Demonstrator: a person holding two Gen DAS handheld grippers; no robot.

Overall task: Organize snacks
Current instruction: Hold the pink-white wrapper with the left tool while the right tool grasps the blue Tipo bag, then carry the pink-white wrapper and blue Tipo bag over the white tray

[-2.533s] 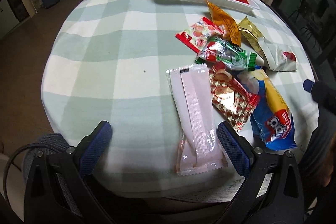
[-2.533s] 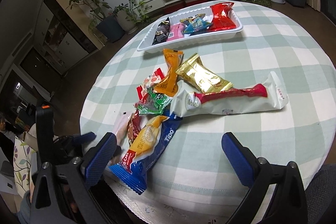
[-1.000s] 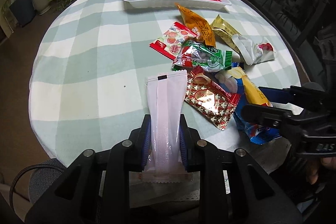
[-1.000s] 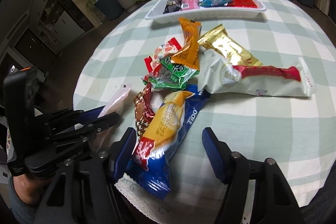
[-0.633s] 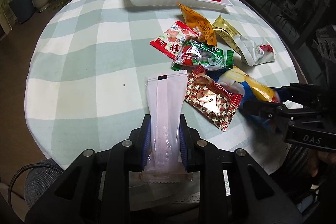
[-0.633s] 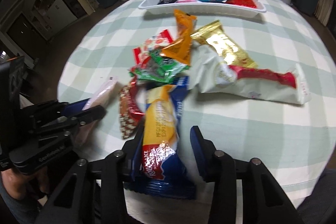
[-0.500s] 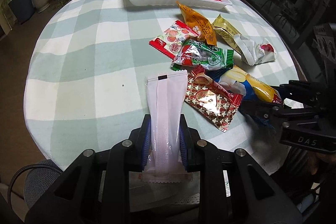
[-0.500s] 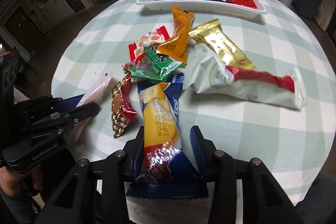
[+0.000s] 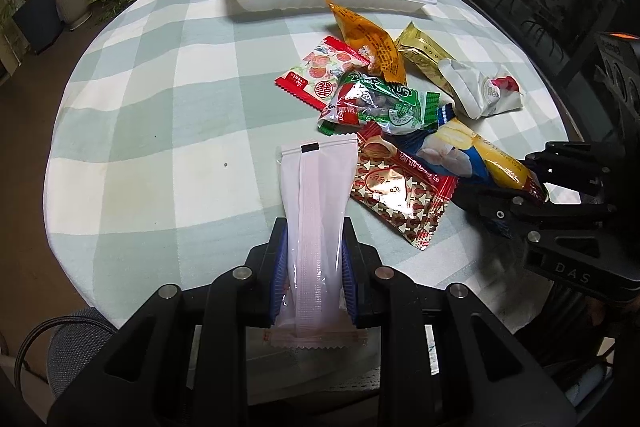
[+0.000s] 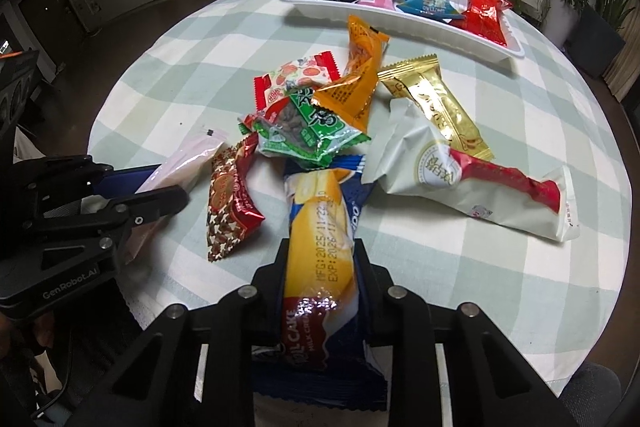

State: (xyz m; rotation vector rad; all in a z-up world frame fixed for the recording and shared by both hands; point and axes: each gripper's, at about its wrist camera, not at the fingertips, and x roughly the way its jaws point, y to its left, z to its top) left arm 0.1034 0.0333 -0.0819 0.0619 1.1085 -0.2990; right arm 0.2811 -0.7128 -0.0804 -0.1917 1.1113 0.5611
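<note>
A: Left gripper [image 9: 313, 267] clamped on the pink packet [image 9: 316, 211]. Right gripper [image 10: 320, 283] just closing, pinched on the blue and yellow cake bar [image 10: 320, 227]. Both packets at the table's near edge, well short of the white tray [image 9: 280, 1].

B: Risks?

A: Likely a slip: slick wrappers, gripped at one end only. The cake bar's far end tucked under the green packet [image 10: 308, 131], touching it; lifting may drag that one along, perhaps the red patterned packet [image 10: 230, 195] beside it too.

B: And the tray?

A: Far side of the table. Black, pink, blue and red packets inside. No clear view of spare room.
</note>
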